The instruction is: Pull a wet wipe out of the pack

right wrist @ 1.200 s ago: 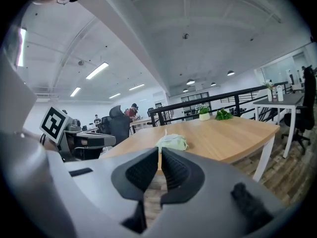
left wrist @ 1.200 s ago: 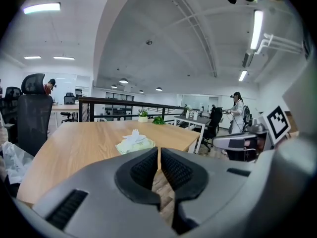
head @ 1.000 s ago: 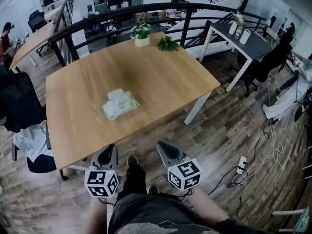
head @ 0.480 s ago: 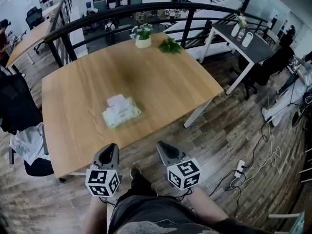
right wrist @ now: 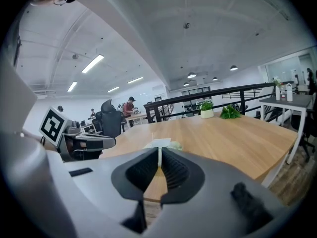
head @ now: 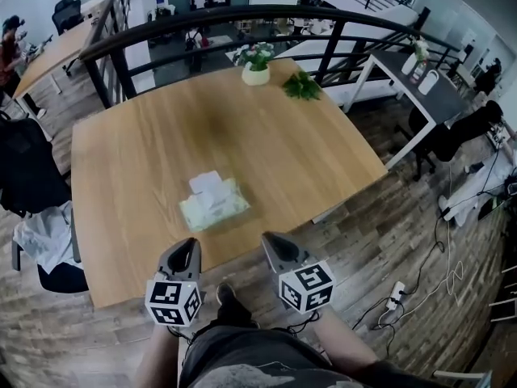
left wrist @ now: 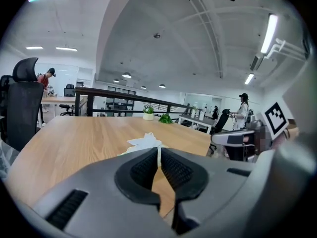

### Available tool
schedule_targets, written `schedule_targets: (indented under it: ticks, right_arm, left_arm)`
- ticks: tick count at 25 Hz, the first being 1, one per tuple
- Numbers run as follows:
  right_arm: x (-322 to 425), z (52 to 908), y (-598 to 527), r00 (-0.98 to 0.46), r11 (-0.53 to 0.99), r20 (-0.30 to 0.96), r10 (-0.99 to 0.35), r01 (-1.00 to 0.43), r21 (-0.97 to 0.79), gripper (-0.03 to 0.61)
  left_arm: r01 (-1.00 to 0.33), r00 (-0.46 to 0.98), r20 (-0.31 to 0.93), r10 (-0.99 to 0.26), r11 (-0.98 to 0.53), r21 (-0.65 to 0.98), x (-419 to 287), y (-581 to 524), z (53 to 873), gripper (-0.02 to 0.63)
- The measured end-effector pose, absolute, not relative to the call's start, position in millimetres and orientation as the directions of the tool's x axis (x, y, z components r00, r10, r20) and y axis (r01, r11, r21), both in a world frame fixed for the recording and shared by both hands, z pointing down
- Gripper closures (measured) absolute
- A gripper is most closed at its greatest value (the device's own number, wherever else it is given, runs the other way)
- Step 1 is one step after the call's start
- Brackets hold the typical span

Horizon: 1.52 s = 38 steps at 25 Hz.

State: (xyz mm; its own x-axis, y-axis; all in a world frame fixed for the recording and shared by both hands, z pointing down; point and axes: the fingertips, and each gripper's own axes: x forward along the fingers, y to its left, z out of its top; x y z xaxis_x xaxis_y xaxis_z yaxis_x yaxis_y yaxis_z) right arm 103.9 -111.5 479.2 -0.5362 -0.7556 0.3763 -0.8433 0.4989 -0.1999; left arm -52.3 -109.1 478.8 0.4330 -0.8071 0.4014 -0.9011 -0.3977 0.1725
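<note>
Open-plan office, plank floor (head: 388, 241), pale wooden table (head: 137, 176) filling the middle of the head view. Nearest, at the bottom edge: a person's lap (head: 242, 354) and forearms, one tool in each hand. Just ahead, left gripper (head: 189, 244): closed, ribbed black pads pressed together tip to tip, nothing caught between them; tip at about the near edge of the table. Alongside, right gripper (head: 271, 238): likewise closed, pads meeting along their length, nothing held; tip at about the same near edge, roughly parallel to the left one, a clear gap between the two. Neither in contact with anything. Further in, ahead of both tips and roughly between their lines, well clear of them: wet wipe pack (head: 215, 208), pale green, lying flat on the tabletop, askew to the table edge. White sheet (head: 207, 182) lifted at its far side; flap or wipe, cannot tell. Same pack visible over the closed tips in both gripper views. Far end of table: small potted plant (head: 256, 65) in a white pot, loose green sprig (head: 302, 87) near it to the right. Beyond: black railing (head: 242, 13), white desk (head: 420, 75) off to the right.
</note>
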Motion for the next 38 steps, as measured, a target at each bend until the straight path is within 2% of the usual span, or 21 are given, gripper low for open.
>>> schedule_targets:
  ticks: [17,22,29,38]
  right_arm:
    - [61,491,-207,-0.519,0.501,0.425,-0.741,-0.850,-0.164,0.549]
    - [62,498,-219,-0.498,0.486,0.443,-0.745,-0.861,-0.151,0.549]
    - [63,506,-231,-0.527,0.518,0.464,-0.712,-0.840,-0.161,0.549]
    - [74,512,-258,-0.631,0.630,0.469,-0.617,-0.754,-0.186,0.549]
  left_arm:
    - [-0.847,0.527,0.448,-0.723,-0.490,0.206,-60,-181,511,0.578]
    - [-0.823,0.559,0.451,-0.696,-0.529,0.206,-49,-190,518,0.502]
    - [-0.848,0.521,0.471,-0.712,-0.495,0.188,-41,-199,519,0.419]
    - [-0.921,0.382,0.517,-0.766,-0.359,0.150,-21,-216,530,0.394]
